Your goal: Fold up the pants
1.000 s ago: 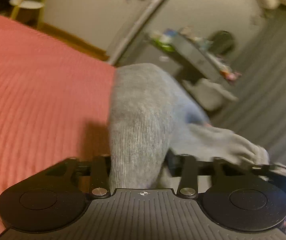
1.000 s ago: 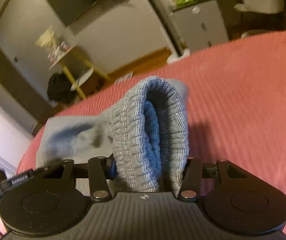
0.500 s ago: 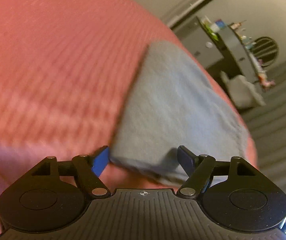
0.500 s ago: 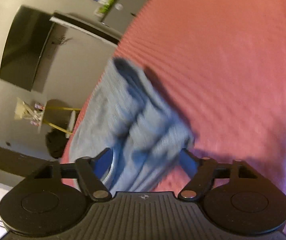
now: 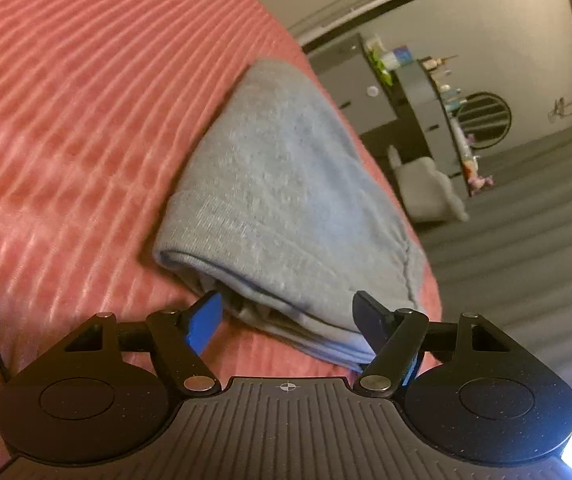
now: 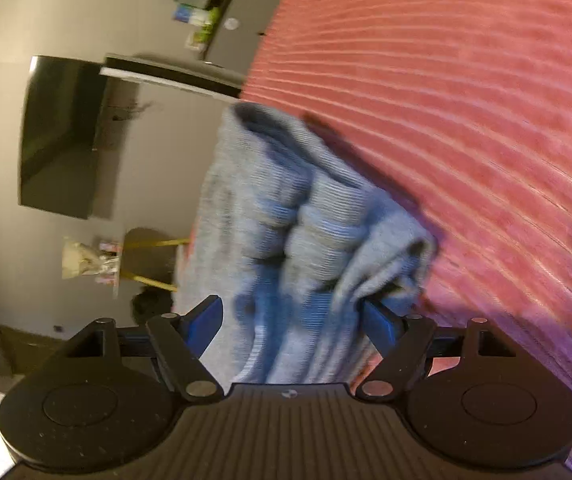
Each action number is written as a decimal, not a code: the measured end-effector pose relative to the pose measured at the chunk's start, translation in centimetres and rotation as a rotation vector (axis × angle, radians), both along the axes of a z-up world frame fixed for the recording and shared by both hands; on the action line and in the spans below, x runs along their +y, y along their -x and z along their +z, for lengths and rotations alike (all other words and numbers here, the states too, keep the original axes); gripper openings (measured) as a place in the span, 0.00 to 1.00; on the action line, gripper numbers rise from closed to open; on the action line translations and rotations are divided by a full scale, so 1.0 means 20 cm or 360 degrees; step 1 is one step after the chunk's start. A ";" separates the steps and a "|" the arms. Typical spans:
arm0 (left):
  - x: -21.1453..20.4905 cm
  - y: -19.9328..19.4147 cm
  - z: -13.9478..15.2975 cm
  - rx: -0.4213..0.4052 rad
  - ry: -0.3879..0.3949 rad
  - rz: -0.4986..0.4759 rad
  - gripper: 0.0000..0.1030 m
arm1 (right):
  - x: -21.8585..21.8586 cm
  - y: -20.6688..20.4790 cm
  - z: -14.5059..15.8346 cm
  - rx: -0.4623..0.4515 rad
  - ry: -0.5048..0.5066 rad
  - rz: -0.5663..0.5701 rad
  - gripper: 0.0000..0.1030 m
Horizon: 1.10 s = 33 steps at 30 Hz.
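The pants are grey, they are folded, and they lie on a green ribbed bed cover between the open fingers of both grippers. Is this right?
Not quite: the bed cover is salmon red, not green, as the left wrist view shows. The rest holds: the grey folded pants lie on it, between the open fingers of the left gripper; in the right wrist view they sit between those of the right gripper, whose jaws are opening.

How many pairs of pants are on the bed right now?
1. The grey pants, folded, lie on the red ribbed bedspread near its edge. Whether another garment lies outside both views cannot be told.
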<state>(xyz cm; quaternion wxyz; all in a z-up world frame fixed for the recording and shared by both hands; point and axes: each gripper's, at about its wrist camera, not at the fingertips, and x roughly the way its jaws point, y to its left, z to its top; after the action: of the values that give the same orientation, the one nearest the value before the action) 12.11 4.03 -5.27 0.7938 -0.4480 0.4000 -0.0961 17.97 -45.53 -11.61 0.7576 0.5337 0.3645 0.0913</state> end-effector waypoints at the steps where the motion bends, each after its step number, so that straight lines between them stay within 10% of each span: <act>1: 0.00 -0.01 -0.01 -0.0001 -0.0013 0.0023 0.74 | 0.01 0.00 0.00 0.0000 0.0016 0.0005 0.75; 8: -0.02 -0.15 -0.09 -0.0035 0.0032 0.0100 0.73 | 0.05 -0.04 -0.01 -0.0090 -0.0017 -0.0087 0.73; 16: 0.02 -0.11 -0.06 -0.0141 -0.0039 0.0147 0.17 | 0.03 -0.03 -0.04 -0.0067 0.0034 -0.0145 0.27; 22: 0.01 -0.04 -0.01 -0.0170 -0.0225 0.0188 0.16 | 0.05 0.05 0.07 -0.0334 0.0072 -0.0123 0.20; 27: -0.02 -0.06 -0.03 -0.0070 -0.0315 0.0145 0.20 | 0.04 -0.02 0.01 -0.0042 0.0323 -0.0034 0.32; 33: 0.01 -0.06 -0.01 -0.0040 -0.0297 0.0124 0.27 | -0.07 0.03 0.10 -0.0021 0.0307 -0.0027 0.36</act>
<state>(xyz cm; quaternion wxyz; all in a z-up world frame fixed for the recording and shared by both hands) 13.21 4.24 -5.44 0.8401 -0.3860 0.3796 -0.0331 17.40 -46.93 -9.64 0.8086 0.4606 0.3622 0.0528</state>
